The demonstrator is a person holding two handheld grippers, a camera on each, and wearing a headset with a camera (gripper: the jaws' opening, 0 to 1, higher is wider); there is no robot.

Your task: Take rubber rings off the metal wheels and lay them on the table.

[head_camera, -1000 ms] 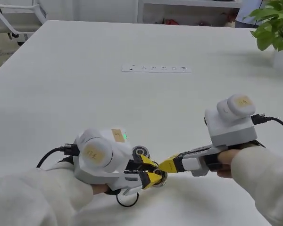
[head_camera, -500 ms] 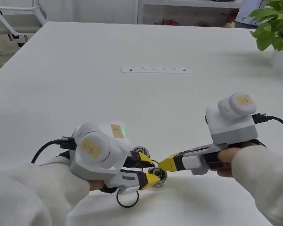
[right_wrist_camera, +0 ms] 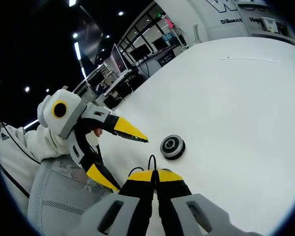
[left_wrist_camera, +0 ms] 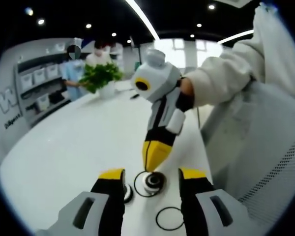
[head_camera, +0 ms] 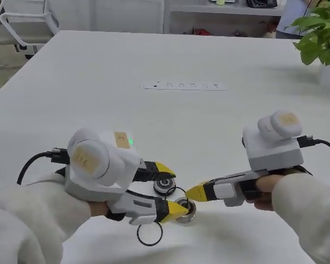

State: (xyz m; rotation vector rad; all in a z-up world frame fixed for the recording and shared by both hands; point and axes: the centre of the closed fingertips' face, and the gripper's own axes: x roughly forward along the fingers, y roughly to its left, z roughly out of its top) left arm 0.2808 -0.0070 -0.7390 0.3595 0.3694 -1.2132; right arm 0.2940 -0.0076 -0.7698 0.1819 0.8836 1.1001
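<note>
Lower centre, head view — the jaws of the left gripper [head_camera: 170, 188] are spread about a metal wheel [head_camera: 165, 184]; a rubber ring [right_wrist_camera: 150, 162] is pinched in the closed right gripper [head_camera: 194, 192]; a loose ring [head_camera: 149, 234] is laid on the table [head_camera: 154, 121] below.

Right tongs [right_wrist_camera: 155, 173] pinched on a rubber ring [right_wrist_camera: 151, 161]; 1 metal wheel [right_wrist_camera: 172, 146] beyond; left tongs [right_wrist_camera: 132, 164] spread.

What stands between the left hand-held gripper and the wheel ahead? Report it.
Nothing visible. The metal wheel sits at the open jaws of the left hand-held gripper; the right hand-held gripper, shut on its rubber ring, reaches in from beyond.
</note>
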